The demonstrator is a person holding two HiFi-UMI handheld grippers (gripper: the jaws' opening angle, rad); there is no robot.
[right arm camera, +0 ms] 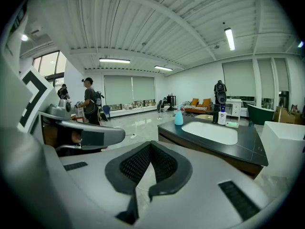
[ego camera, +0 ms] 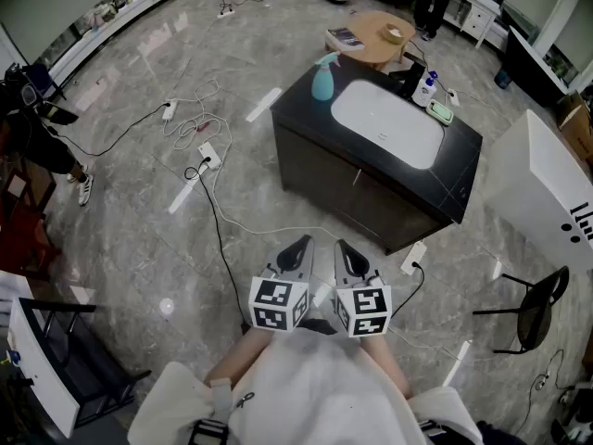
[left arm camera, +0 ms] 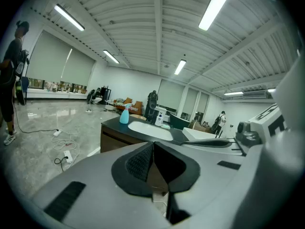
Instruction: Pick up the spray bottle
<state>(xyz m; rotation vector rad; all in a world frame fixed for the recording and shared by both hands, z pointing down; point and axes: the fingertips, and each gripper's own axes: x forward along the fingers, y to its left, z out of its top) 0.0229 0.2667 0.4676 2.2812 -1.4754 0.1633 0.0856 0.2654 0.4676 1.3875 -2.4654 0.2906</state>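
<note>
Head view | spray bottle (ego camera: 322,78) at counter (ego camera: 459,142) corner | left gripper (ego camera: 295,253), right gripper (ego camera: 350,260) closed, empty | risk: unopened jaws knocking it off

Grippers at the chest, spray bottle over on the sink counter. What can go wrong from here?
1. Cables and a power strip lie on the floor toward the counter: trip risk.
2. The spray bottle stands near a counter corner; a clumsy approach may knock it off.
3. The left gripper and right gripper are both shut; either must open first.
</note>
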